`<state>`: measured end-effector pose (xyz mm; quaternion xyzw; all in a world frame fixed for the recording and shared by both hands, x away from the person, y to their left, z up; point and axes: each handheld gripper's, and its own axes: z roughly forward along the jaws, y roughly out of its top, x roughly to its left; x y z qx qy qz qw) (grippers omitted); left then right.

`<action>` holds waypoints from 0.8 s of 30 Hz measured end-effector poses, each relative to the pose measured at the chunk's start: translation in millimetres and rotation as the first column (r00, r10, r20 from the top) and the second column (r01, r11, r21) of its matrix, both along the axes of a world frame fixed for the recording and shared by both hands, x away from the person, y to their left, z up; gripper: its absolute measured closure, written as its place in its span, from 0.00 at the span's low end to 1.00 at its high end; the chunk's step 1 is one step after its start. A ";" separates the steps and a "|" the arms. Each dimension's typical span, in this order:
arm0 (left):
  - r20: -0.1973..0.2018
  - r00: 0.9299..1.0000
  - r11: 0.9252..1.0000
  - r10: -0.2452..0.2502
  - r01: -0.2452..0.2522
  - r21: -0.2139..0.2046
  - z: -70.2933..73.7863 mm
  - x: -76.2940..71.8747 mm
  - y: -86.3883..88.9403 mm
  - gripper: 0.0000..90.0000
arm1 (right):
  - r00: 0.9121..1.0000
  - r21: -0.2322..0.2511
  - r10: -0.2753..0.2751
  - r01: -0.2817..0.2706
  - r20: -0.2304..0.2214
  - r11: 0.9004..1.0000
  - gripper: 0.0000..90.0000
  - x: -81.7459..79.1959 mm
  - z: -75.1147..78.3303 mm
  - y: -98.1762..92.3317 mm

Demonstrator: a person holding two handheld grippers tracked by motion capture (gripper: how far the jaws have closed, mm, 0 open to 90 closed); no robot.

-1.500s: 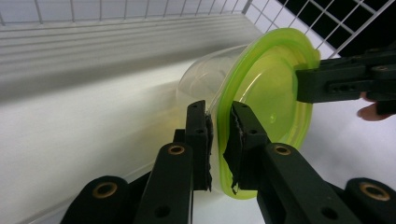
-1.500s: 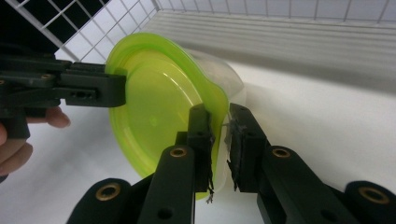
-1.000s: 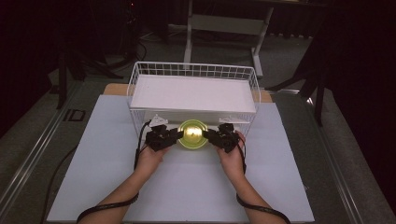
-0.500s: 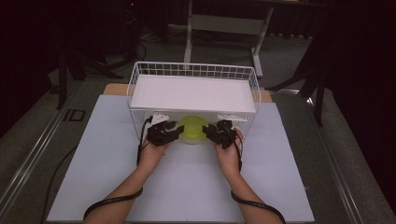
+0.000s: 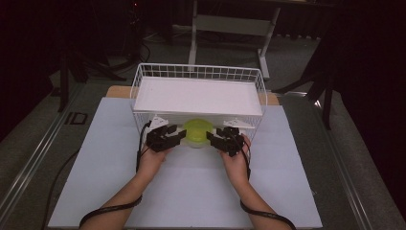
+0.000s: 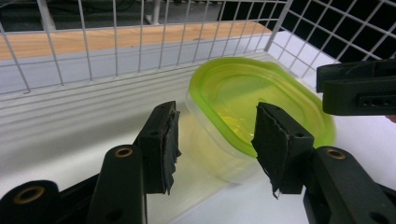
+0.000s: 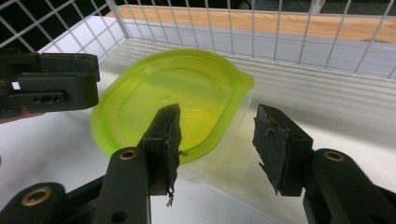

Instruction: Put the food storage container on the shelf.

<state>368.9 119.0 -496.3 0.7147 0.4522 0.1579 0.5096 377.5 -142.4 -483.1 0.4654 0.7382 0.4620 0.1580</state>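
Note:
A clear tub with a yellow-green lid (image 5: 197, 132) rests on the white table cover, under the front edge of the wire rack's (image 5: 198, 72) white shelf (image 5: 198, 96). My left gripper (image 5: 178, 136) flanks its left side and my right gripper (image 5: 213, 138) its right. In the left gripper view the tub's (image 6: 252, 102) near corner lies between the left gripper's (image 6: 215, 126) jaws, which have just been opening; the left pad stands clear of it. In the right gripper view the right gripper (image 7: 217, 126) has likewise just been opening, its right pad apart from the tub (image 7: 177, 93).
White wire walls (image 6: 116, 37) close the rack's back and sides, with a wooden strip behind them. The opposite gripper shows at the frame edge in each gripper view, the right gripper (image 6: 359, 86) and the left gripper (image 7: 46, 81). Cables trail from both wrists toward the table's near edge.
The jaws of both grippers have spread apart and let go of the tub. The tub has shifted a little farther under the shelf. Both hands have stayed nearly in place.

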 end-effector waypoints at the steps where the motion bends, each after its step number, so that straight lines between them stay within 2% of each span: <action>1: 0.001 1.000 1.000 0.000 0.000 -0.002 1.3 -2.7 1.5 0.56 | 1.000 0.001 0.002 -0.002 0.002 1.000 0.56 -2.2 1.3 0.0; 3: 0.001 1.000 1.000 0.000 0.000 -0.002 1.3 -2.7 1.5 0.56 | 1.000 0.012 0.003 -0.003 0.002 1.000 0.56 -5.4 2.8 -0.2; 4: -0.004 1.000 1.000 -0.016 0.016 -0.022 3.2 -10.0 5.4 0.56 | 1.000 0.012 0.003 -0.003 0.002 1.000 0.56 -5.4 2.8 -0.2; 7: -0.010 0.999 0.999 -0.041 0.041 -0.011 4.0 -21.9 8.4 0.54 | 0.999 0.019 0.032 -0.032 0.008 0.999 0.57 -18.3 5.5 2.1; 10: -0.018 0.998 0.998 -0.063 0.063 -0.020 5.1 -34.8 13.1 0.50 | 0.999 0.021 0.045 -0.045 0.007 0.999 0.61 -27.4 5.6 3.4; 11: -0.015 0.998 0.998 -0.067 0.067 -0.017 5.5 -39.2 14.4 0.50 | 0.999 0.012 0.049 -0.049 0.003 0.999 0.66 -30.4 5.3 4.1; 12: -0.008 0.998 0.998 -0.058 0.058 0.005 6.1 -43.8 15.4 0.50 | 0.998 0.009 0.061 -0.061 -0.005 0.998 0.69 -32.4 4.7 4.4; 13: -0.016 0.999 0.999 -0.050 0.050 0.012 6.6 -48.1 17.2 0.50 | 0.998 0.000 0.068 -0.068 -0.007 0.998 0.69 -34.2 3.7 4.9; 14: -0.027 0.999 0.999 -0.046 0.047 0.006 6.6 -50.0 18.6 0.45 | 0.997 -0.014 0.074 -0.074 -0.012 0.997 0.73 -35.8 1.9 5.5; 17: -0.045 0.998 0.999 -0.034 0.034 -0.011 6.2 -58.6 25.5 0.41 | 0.996 -0.020 0.087 -0.088 -0.028 0.996 0.83 -37.9 -2.7 7.3; 19: -0.062 0.995 0.997 -0.074 0.072 -0.037 4.2 -64.1 32.1 0.30 | 0.994 -0.020 0.097 -0.098 -0.043 0.995 0.91 -38.6 -6.1 9.7; 20: -0.063 0.995 0.996 -0.083 0.081 -0.037 3.5 -66.1 33.9 0.26 | 0.993 -0.027 0.106 -0.107 -0.043 0.994 0.95 -39.0 -8.3 11.7; 22: -0.050 0.995 0.996 -0.089 0.088 -0.021 1.3 -72.3 37.5 0.21 | 0.992 -0.033 0.115 -0.117 -0.044 0.993 0.99 -39.0 -11.7 15.0; 24: -0.019 0.997 0.997 -0.076 0.076 0.007 -1.7 -79.2 39.6 0.19 | 0.990 -0.030 0.125 -0.127 -0.068 0.991 0.99 -37.9 -15.8 19.6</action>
